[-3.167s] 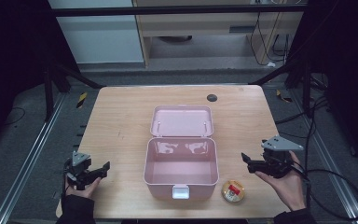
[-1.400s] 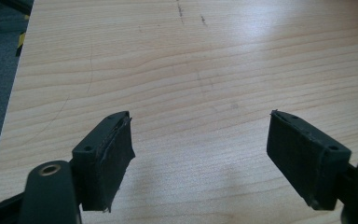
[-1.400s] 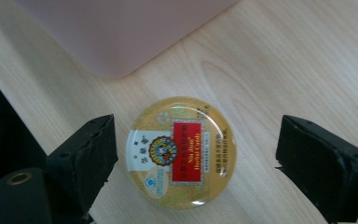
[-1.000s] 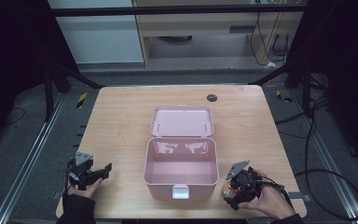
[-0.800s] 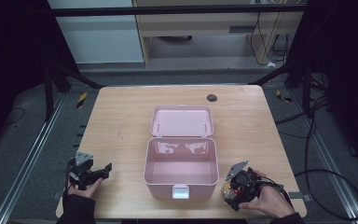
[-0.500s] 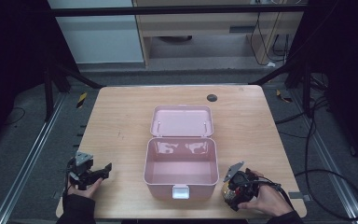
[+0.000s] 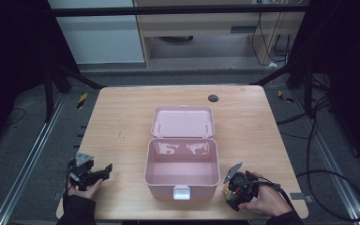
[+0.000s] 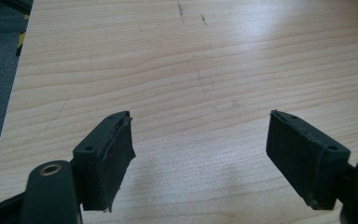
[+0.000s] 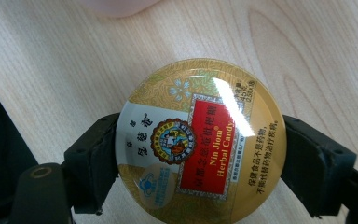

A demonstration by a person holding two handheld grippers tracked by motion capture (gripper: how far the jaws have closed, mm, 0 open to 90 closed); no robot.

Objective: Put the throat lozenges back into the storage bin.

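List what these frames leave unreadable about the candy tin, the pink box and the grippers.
- Candy tin: lower rim cut off by the right gripper view's bottom edge; in the high view the right gripper covers it.
- Pink box: latch too small to read in the high view.
- Left gripper: bodies cut off by frame edges.

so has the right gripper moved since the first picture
Yes. The right gripper has come down toward the table's near edge, beside the pink box's front right corner, shut on the candy tin.

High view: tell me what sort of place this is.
Probably a lab or workshop set up for recording. A wooden table stands inside a dark metal frame, cables trail across the grey floor, and office furniture lines the back wall.
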